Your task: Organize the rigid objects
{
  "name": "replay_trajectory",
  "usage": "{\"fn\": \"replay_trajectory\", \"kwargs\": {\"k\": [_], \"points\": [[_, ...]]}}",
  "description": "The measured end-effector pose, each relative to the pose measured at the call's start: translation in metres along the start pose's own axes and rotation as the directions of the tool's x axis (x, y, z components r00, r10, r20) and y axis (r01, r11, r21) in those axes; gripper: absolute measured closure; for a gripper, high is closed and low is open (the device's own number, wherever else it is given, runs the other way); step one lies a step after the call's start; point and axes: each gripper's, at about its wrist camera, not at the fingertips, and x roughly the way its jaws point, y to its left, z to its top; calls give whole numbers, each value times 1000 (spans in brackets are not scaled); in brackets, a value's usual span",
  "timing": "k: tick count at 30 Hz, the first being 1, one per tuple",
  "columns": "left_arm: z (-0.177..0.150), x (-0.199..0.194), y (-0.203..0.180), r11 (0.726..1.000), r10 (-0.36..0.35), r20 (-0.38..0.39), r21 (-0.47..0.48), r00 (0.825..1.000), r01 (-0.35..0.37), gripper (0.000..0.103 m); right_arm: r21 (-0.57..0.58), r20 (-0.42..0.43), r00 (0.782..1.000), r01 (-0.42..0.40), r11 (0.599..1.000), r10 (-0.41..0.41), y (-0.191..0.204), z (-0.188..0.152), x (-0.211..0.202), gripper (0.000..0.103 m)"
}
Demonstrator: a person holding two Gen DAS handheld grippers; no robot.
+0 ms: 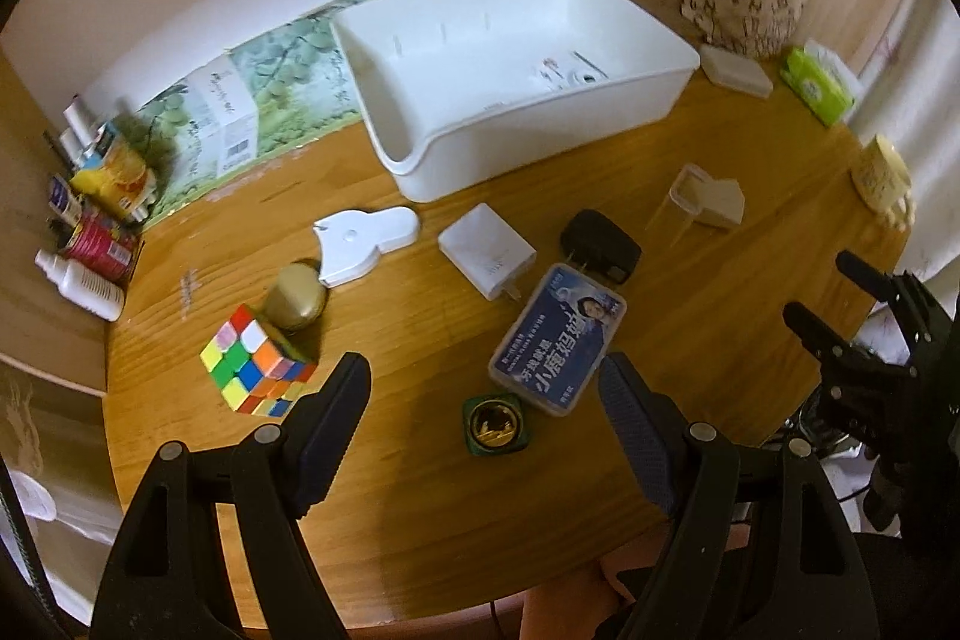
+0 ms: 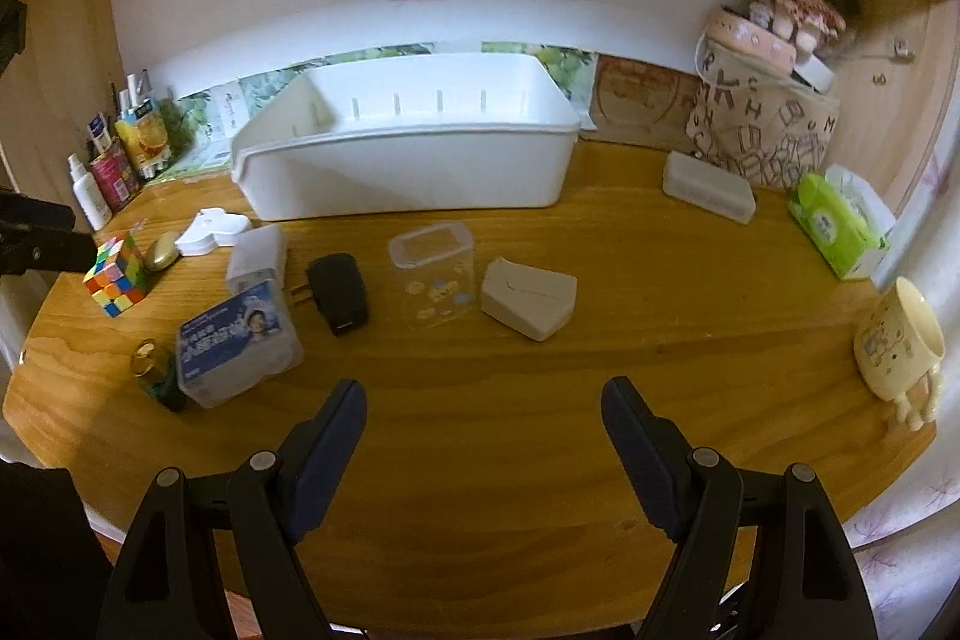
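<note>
An empty white bin (image 1: 516, 88) (image 2: 414, 148) stands at the back of the wooden table (image 1: 420, 472). In front of it lie a Rubik's cube (image 1: 255, 361) (image 2: 117, 274), a gold oval (image 1: 294, 301), a white flat case (image 1: 366, 244), a white charger (image 1: 486, 250), a black charger (image 1: 600, 247) (image 2: 337, 293), a blue-labelled box (image 1: 558, 340) (image 2: 237, 343), a small green jar (image 1: 495, 424) and a clear container (image 2: 435, 274). My left gripper (image 1: 483, 388) hovers open above the jar and box. My right gripper (image 2: 483, 412) is open over bare table.
Bottles and cans (image 1: 90, 220) crowd the back left corner. A patterned bag with a doll (image 2: 774, 112), a white soap-like box (image 2: 708, 187), a green tissue pack (image 2: 840, 226) and a cream mug (image 2: 900, 340) stand on the right. A beige wedge (image 2: 528, 301) lies mid-table.
</note>
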Motion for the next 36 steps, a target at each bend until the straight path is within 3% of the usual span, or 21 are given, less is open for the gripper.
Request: {"fn": "replay_trajectory", "kwargs": {"k": [14,28,36], "points": [[23,48,-42,996,15,-184,92,983,2,22,41,-48,999,-15,999,17,-37,19,56,22],[27,106,-49,999,32,-387,38,922,-19,22,1,-119,991,-70,998,69,-43,32,97,22],[23,124,-43,999,29,-443,-13,896,-39,21,-10,-142,987,-79,997,77,-44,35,110,22]]}}
